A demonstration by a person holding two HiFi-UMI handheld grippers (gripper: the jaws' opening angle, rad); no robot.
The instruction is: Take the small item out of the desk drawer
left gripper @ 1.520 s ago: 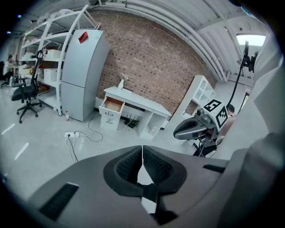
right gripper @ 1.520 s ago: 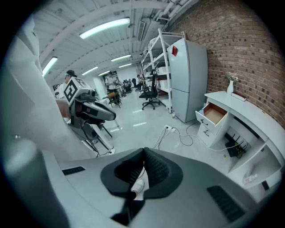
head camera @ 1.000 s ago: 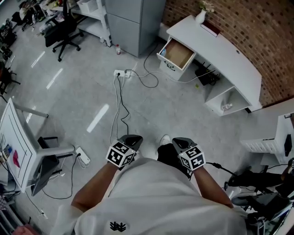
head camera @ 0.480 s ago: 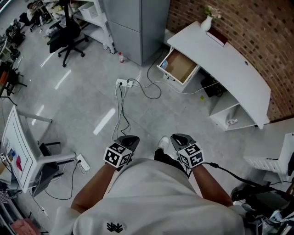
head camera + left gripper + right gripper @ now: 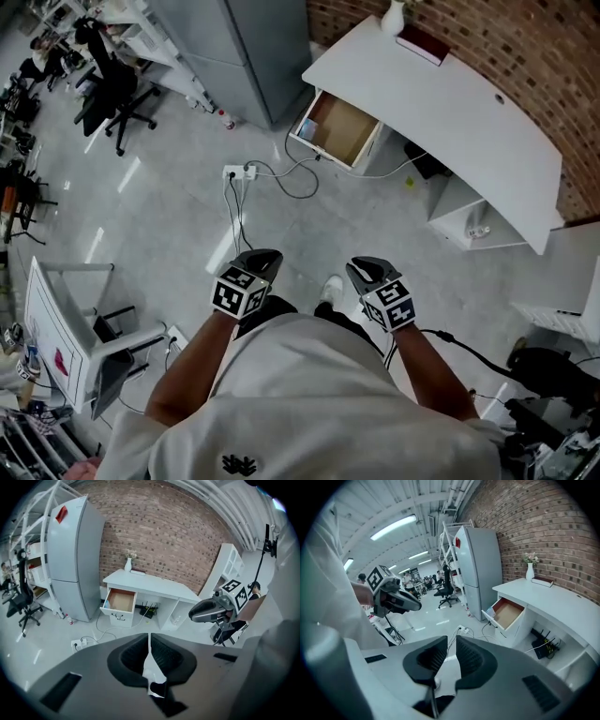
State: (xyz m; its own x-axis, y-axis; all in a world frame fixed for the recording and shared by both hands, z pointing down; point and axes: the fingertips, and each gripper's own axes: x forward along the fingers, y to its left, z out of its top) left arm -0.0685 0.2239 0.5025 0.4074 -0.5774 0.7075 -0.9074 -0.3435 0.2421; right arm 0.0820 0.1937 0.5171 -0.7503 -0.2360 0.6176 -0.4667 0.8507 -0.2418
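The white desk [image 5: 450, 103] stands against the brick wall, several steps ahead of me. Its drawer [image 5: 337, 129] is pulled out, with a brown bottom showing. A small bluish item [image 5: 307, 127] lies in the drawer's left corner, also seen in the left gripper view [image 5: 106, 604]. The left gripper [image 5: 265, 258] and the right gripper [image 5: 361, 269] are held side by side in front of my body, above the floor and far from the drawer. Both have their jaws together with nothing between them.
A grey cabinet [image 5: 234, 47] stands left of the desk. A power strip [image 5: 236, 172] with trailing cables lies on the floor between me and the drawer. A vase [image 5: 392, 17] and a book [image 5: 422, 44] sit on the desk. An office chair [image 5: 112, 94] is far left.
The desk and drawer have slid leftward in the head view and look a little larger. Both grippers stay at the same spot before my body, jaws unchanged.
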